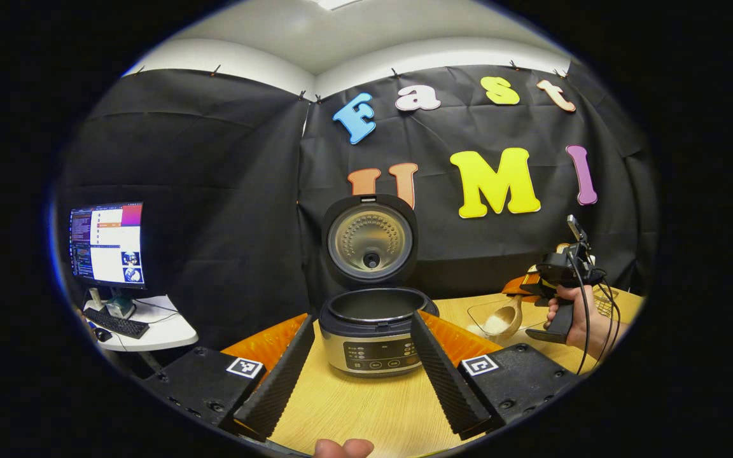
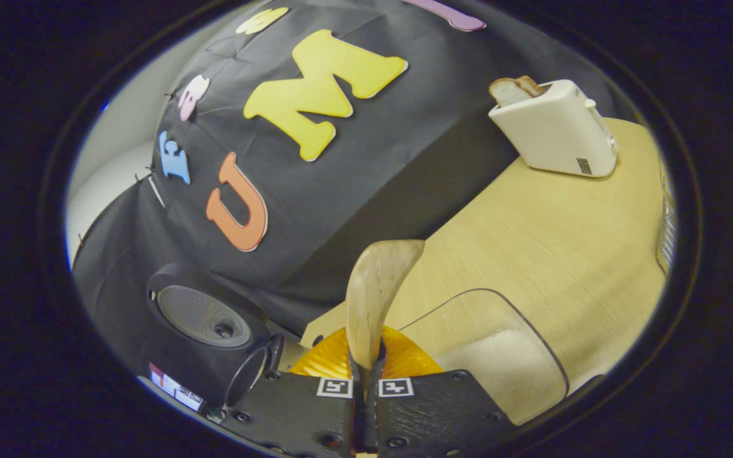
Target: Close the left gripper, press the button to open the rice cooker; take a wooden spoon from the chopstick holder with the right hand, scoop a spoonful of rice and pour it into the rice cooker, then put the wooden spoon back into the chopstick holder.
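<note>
The rice cooker (image 1: 376, 331) stands in the middle of the table with its lid (image 1: 371, 240) raised upright and the dark inner pot showing. My left gripper (image 1: 363, 318) is open just in front of it, one finger on each side of the cooker's body, touching nothing. To the right, a hand holds my right gripper (image 1: 548, 280), which is shut on the wooden spoon (image 1: 508, 315). The spoon's head is at a clear bowl of rice (image 1: 484, 318). In the right gripper view the spoon (image 2: 376, 286) rises from my shut right gripper (image 2: 366, 366), beside the rice bowl (image 2: 500, 369) and the cooker lid (image 2: 204, 315).
An orange mat (image 1: 265, 340) lies under the cooker on the wooden table (image 1: 366, 407). A white toaster (image 2: 554, 130) with bread stands at the table's far corner. A monitor (image 1: 107, 243) and keyboard sit on a side desk to the left. A metal mesh object (image 2: 665, 235) is at the table's edge.
</note>
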Tool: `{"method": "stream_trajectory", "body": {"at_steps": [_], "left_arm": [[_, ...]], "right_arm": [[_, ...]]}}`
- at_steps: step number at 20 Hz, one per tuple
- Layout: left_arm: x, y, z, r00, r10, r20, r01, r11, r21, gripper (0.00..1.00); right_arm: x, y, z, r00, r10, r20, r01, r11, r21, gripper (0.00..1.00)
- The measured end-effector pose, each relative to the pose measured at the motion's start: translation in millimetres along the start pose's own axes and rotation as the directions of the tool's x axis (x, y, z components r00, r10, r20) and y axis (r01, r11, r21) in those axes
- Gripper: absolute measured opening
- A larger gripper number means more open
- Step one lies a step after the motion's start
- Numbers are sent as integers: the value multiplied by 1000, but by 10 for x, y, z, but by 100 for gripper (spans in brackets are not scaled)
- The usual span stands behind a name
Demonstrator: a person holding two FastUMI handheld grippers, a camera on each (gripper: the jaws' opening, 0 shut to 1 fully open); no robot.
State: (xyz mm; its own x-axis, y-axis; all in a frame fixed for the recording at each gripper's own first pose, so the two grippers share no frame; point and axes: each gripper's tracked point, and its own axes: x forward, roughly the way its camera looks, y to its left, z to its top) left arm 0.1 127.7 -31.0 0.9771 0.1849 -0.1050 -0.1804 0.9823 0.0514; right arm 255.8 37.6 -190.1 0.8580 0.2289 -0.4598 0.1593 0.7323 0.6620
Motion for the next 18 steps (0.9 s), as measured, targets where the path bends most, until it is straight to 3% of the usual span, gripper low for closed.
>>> {"method": "stream_trajectory", "body": {"at_steps": [6,11,18], "left_arm": [[-9,29,18,1000,4,5,-4,1000,-22,97],[-37,130,38,1000,23,9,-22,999,-32,97],[-70,322,47,999,50,7,-50,998,-31,97]], "right_arm": [[-175,122,355,998,29,58,-30,999,20,0],[-300,387,712,990,72,117,-84,991,101,0],[-136,1257,641,982,165,96,-173,982,74,0]]}}
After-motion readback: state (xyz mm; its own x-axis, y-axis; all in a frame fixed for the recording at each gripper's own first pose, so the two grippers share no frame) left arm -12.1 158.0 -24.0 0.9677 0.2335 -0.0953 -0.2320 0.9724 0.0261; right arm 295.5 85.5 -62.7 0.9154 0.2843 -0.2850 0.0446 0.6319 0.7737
